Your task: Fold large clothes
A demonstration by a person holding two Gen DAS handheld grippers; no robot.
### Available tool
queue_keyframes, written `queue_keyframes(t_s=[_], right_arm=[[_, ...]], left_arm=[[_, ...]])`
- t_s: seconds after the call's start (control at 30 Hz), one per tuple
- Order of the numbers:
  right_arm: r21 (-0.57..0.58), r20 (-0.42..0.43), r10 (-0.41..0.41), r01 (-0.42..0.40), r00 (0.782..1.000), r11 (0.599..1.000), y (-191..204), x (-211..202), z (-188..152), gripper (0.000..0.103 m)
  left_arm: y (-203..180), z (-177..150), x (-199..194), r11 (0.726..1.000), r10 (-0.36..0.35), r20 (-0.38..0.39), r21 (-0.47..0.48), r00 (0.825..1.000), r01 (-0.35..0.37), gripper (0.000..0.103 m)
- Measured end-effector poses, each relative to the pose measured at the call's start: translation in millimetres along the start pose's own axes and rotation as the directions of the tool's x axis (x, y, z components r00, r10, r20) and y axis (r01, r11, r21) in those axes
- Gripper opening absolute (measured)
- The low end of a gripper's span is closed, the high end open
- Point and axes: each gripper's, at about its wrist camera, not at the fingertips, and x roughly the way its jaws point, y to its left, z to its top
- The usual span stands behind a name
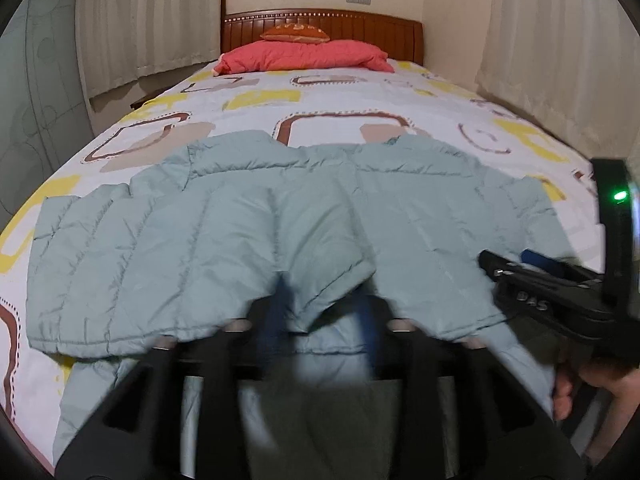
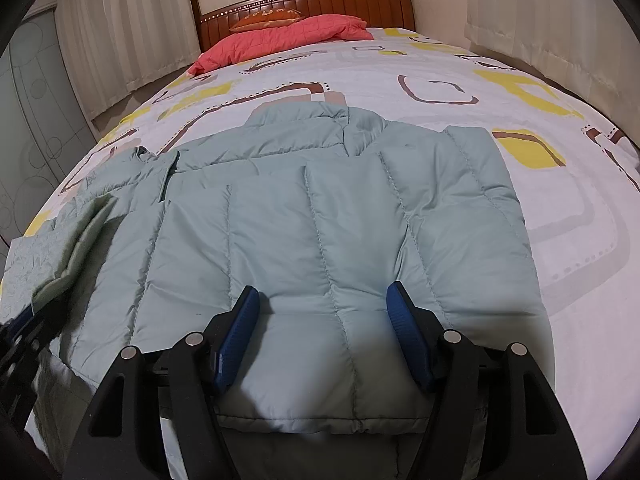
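A pale green quilted puffer jacket (image 1: 224, 236) lies spread on the bed (image 1: 340, 96), collar toward the headboard; it also shows in the right wrist view (image 2: 320, 216). My left gripper (image 1: 324, 304) is at the jacket's near hem with a fold of the fabric (image 1: 320, 276) between its blue fingers (image 1: 276, 312); the view is blurred. My right gripper (image 2: 324, 336) is open and empty, its blue pads (image 2: 236, 336) spread just above the right part of the jacket's hem. The right gripper also shows in the left wrist view (image 1: 516, 268) at the right.
The bed has a white cover (image 2: 460, 64) with yellow and brown squares. A pink folded quilt (image 1: 304, 55) and an orange cushion (image 1: 296, 33) lie by the wooden headboard (image 1: 360, 24). Curtains (image 1: 132, 20) hang on both sides.
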Motion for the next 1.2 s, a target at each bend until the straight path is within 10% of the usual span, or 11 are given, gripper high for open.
queue_keyframes(t_s=[0.23, 0.63, 1.0, 1.13, 1.2], right_arm=[[-0.001, -0.011, -0.007, 0.007, 1.000, 1.000, 2, -2, 1, 0.066], [-0.007, 0.025, 0.105, -0.105, 0.994, 0.994, 61, -45, 18, 0.066], [-0.049, -0.067, 0.208, -0.212, 0.976, 0.976, 140, -21, 9, 0.066], [-0.076, -0.113, 0.247, -0.256, 0.962, 0.964, 155, -10, 3, 0.020], [-0.083, -0.096, 0.260, -0.268, 0.961, 0.960, 157, -16, 4, 0.014]], left_arm=[[39, -7, -49, 0.997, -0.013, 0.034, -0.071, 0.999, 0.015, 0.061], [205, -23, -76, 0.906, 0.276, 0.001, -0.336, 0.961, -0.259, 0.063], [245, -29, -54, 0.877, 0.321, -0.062, -0.358, 0.945, -0.321, 0.064], [244, -29, -49, 0.884, 0.310, -0.067, -0.348, 0.948, -0.314, 0.064], [242, -26, -50, 0.887, 0.298, -0.061, -0.351, 0.953, -0.300, 0.064]])
